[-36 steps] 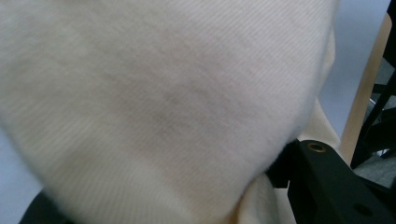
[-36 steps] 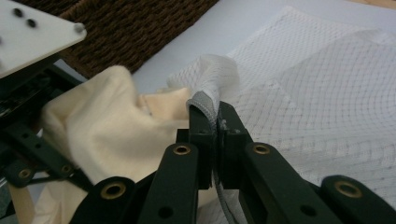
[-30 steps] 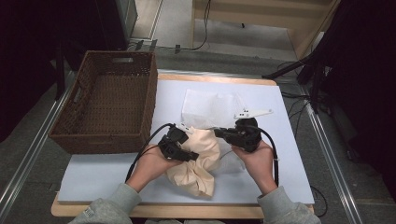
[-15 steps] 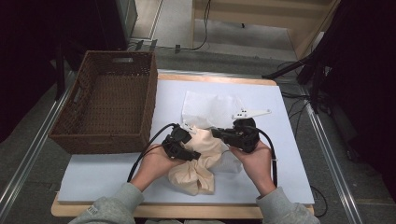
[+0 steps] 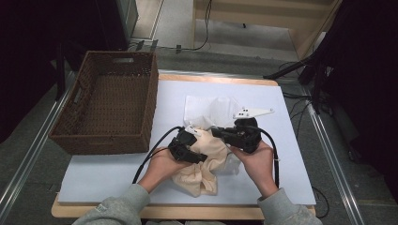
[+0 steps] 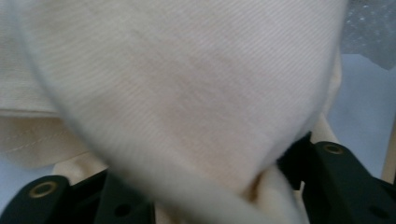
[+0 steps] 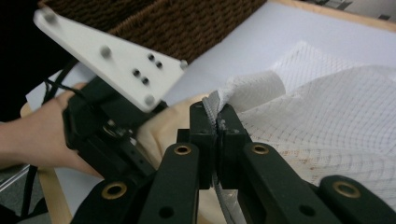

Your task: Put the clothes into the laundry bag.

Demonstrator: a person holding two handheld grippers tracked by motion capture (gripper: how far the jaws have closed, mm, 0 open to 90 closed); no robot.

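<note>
A cream cloth (image 5: 206,174) lies bunched at the table's front middle, partly over a white mesh bag (image 5: 211,110). My left gripper (image 5: 199,157) is pushed into the cloth from the left. In the left gripper view the cloth (image 6: 187,93) is bunched between the jaws and hides their tips. My right gripper (image 5: 215,132) comes from the right, and its jaws (image 7: 215,119) are shut on the mesh bag's edge (image 7: 252,88), lifting it above the cloth. The left gripper's white plate (image 7: 112,60) sits close beside it.
A brown wicker basket (image 5: 151,103) stands at the table's left, open and with nothing inside. A pale sheet (image 5: 108,176) covers the tabletop. Cables (image 5: 155,150) trail from both grippers toward the front edge. Dark furniture borders both sides.
My left gripper has shifted a little to the right with the cream cloth, toward the mesh bag's held edge. The right gripper has barely moved.
</note>
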